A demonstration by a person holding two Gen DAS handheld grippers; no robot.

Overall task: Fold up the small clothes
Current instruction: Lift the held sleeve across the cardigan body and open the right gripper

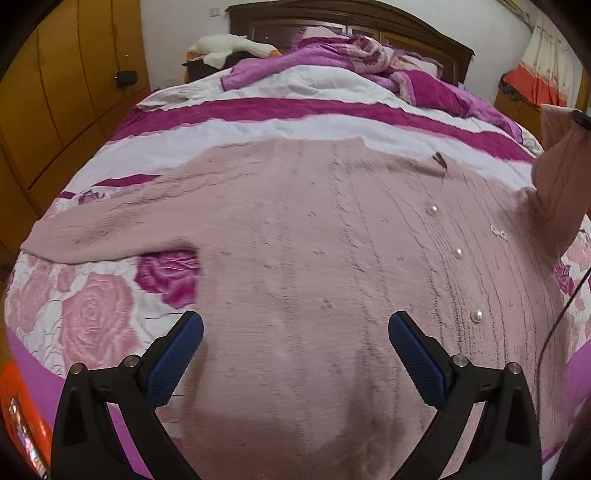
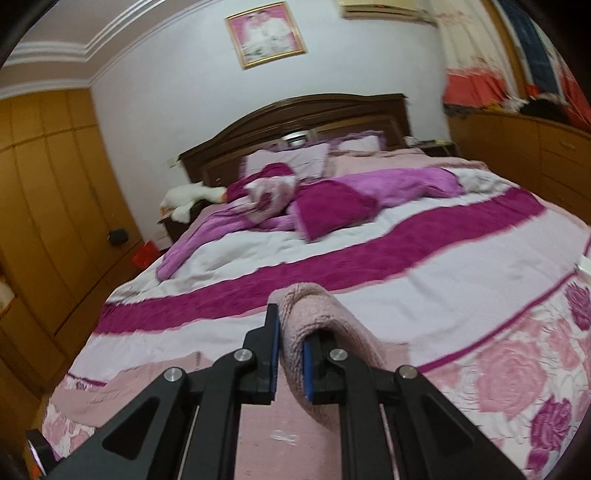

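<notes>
We have the pink cardigan (image 1: 314,240) spread flat. Our right gripper (image 2: 290,360) clamps its sleeve (image 2: 314,314), raised at three o'clock; left gripper (image 1: 295,343) gapes empty. Folding is barely begun.

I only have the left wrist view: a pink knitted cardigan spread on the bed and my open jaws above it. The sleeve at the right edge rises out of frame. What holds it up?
Observer: The right gripper does; its jaws are shut on a fold of that sleeve.
Operator: Is the cloth gripped securely or just by an edge?
Observer: It loops over the right-hand finger, with a doubled layer pinched between the blue pads.
Operator: Which way does that gripper face?
Observer: Toward the dark wooden headboard, with a framed picture on the wall above it.
</notes>
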